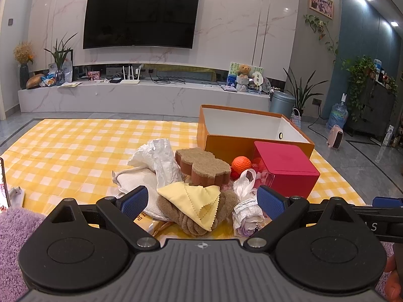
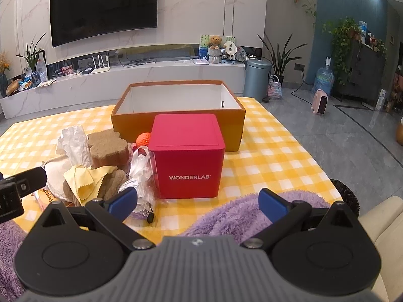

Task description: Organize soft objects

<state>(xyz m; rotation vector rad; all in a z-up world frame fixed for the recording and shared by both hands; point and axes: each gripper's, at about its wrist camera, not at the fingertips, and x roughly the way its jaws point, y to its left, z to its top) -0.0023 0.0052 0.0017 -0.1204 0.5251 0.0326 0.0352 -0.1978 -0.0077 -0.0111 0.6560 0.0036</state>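
Left tool [image 1: 201,198] and right tool [image 2: 199,201] hover with fingers apart, holding nothing, over the surface's [image 2: 277,151] near edge. The soft pile [image 1: 191,188] lies just beyond, red box [image 2: 187,156] beside it, then the open orange box [image 2: 176,115].

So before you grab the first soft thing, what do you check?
1. Left hand-held gripper open: ok, jaws wide apart, nothing held.
2. Right hand-held gripper open: ok, nothing held.
3. Orange box has room: ok, what shows inside is bare.
4. Yellow cloth free to lift: ok, it lies on top of the brown towel.
5. Way to the box clear: not ok, the red cube stands right in front of it.
6. Things hidden under the pile: cannot tell.
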